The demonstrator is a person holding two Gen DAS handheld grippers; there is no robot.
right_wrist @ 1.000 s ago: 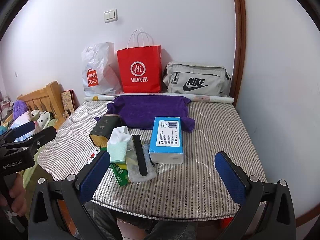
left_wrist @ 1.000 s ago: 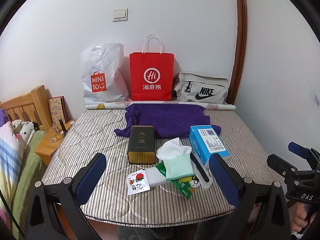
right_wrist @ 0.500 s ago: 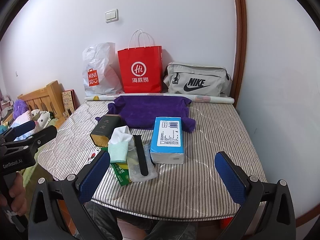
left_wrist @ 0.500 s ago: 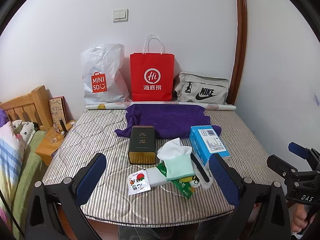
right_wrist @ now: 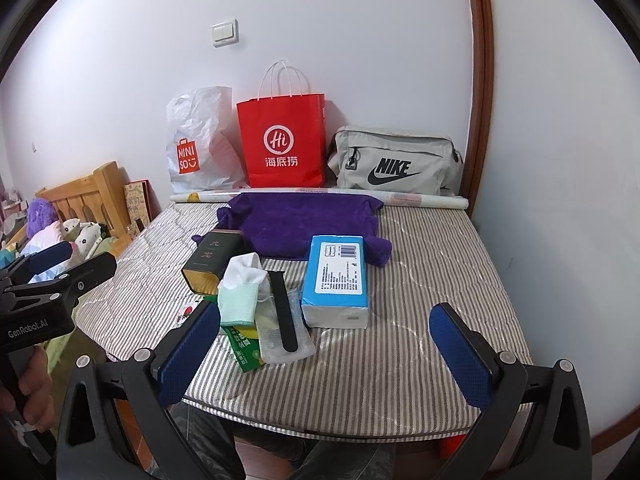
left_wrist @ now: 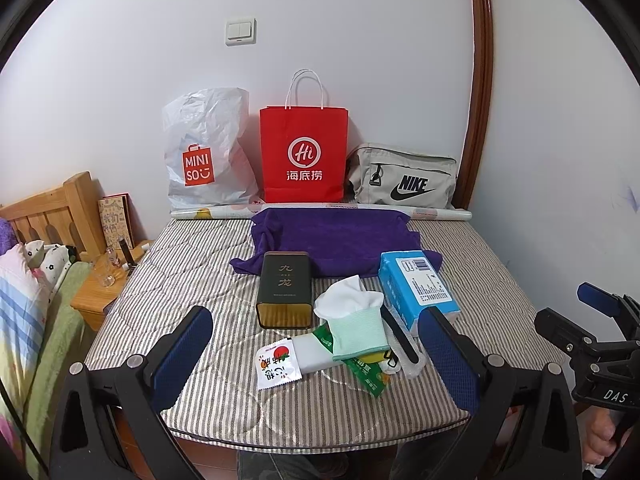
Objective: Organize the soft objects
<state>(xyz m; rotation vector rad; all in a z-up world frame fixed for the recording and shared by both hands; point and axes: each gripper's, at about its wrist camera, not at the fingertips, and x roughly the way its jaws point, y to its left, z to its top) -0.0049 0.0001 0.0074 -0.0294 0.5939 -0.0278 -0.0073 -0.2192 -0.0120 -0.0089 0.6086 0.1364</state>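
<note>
Hovering short of the striped mattress [left_wrist: 168,280], left gripper [left_wrist: 316,354] and right gripper [right_wrist: 326,346] both gape wide, holding nothing. Sorting looks unstarted. Purple towel [left_wrist: 332,240] lies spread at the back; the white-and-green sock [left_wrist: 356,320] sits atop a heap of sachets, near the front edge. Hard items crowd the soft ones: dark tea tin [left_wrist: 285,290] just left, blue tissue pack [left_wrist: 418,288] right, black strap [right_wrist: 283,312] alongside.
</note>
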